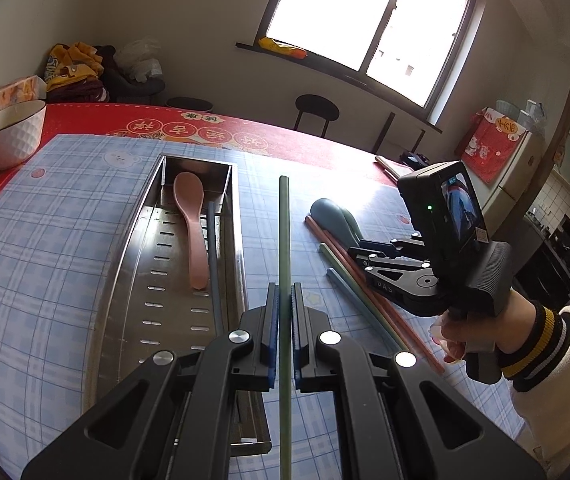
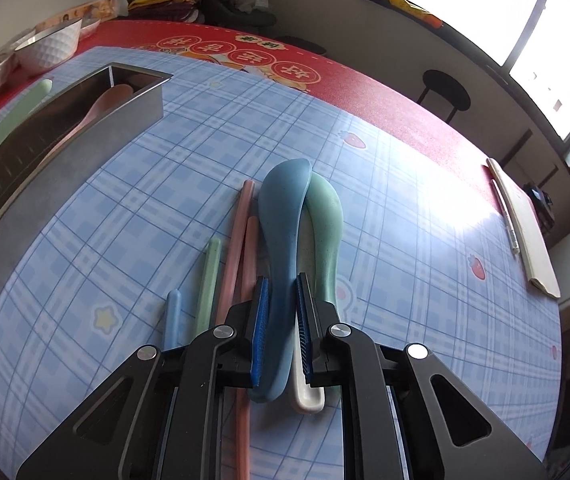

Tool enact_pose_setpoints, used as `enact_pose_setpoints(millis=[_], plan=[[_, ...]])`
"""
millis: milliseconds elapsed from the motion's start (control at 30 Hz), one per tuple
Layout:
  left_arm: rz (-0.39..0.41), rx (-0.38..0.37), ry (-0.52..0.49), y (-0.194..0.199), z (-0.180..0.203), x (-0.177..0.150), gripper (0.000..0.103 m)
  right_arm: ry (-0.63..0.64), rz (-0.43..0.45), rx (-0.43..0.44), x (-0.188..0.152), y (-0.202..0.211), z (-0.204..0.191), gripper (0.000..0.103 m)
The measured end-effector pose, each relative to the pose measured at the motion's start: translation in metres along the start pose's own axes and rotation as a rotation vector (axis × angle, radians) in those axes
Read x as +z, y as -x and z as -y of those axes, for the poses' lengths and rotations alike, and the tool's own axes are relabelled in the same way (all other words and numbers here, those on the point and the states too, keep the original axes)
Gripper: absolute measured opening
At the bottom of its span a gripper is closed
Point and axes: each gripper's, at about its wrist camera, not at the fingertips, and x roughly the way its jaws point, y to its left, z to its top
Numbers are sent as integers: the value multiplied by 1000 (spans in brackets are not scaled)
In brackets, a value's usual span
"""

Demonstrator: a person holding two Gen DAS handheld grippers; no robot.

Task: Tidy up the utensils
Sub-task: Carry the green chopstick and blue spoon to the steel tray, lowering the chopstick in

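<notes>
Stainless-steel utensil tray (image 1: 153, 216), long, rectangular and slotted along its floor, sits on the blue plaid table mat (image 1: 65, 184). Inside it lie a pink plastic spoon (image 1: 193, 220), bowl toward the far end, and a dark grey-blue chopstick (image 1: 213, 256) just beside it along the tray's right wall. A white faceted ceramic bowl (image 1: 11, 132) stands on the red tablecloth (image 1: 245, 128) past the mat's far left corner; its contents cannot be seen.

Left gripper (image 1: 283, 294) has its jaws pressed together on a green chopstick (image 1: 283, 232), which runs straight out ahead of the fingers, just to the right of the tray.

Right gripper (image 2: 281, 304) points down at the loose utensils on the mat, well to the right of the tray. A blue plastic spoon (image 2: 283, 216) has its handle between the blue-padded fingers; both pads appear to touch it and the jaws stand narrow. A pale green spoon (image 2: 327, 216) lies against the blue one on the right, partly under it. Left of the fingers rest two pink chopsticks (image 2: 239, 232), a light green chopstick (image 2: 209, 276) and a light blue chopstick (image 2: 173, 316), roughly parallel.
</notes>
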Motion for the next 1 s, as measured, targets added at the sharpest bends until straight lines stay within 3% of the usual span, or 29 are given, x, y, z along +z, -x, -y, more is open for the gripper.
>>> enact_pose_setpoints(millis=[233,400,467,667,1000], plan=[[4,-2,11,3,-6,0,6,-54,-3,64,-1,2,2,14],[6,-3,13,4,-7,0,6,-91,16,67,-1,3,4,12],[8,-1,14,6,-8,0,6,-109,44,69,-1,7,6,6],[8,5,25,7,-13,1,6,-122,43,106,-4,8,6,6],[1,-3,22,6,-12,1,6,-252,20,278,1,-4,23,9]])
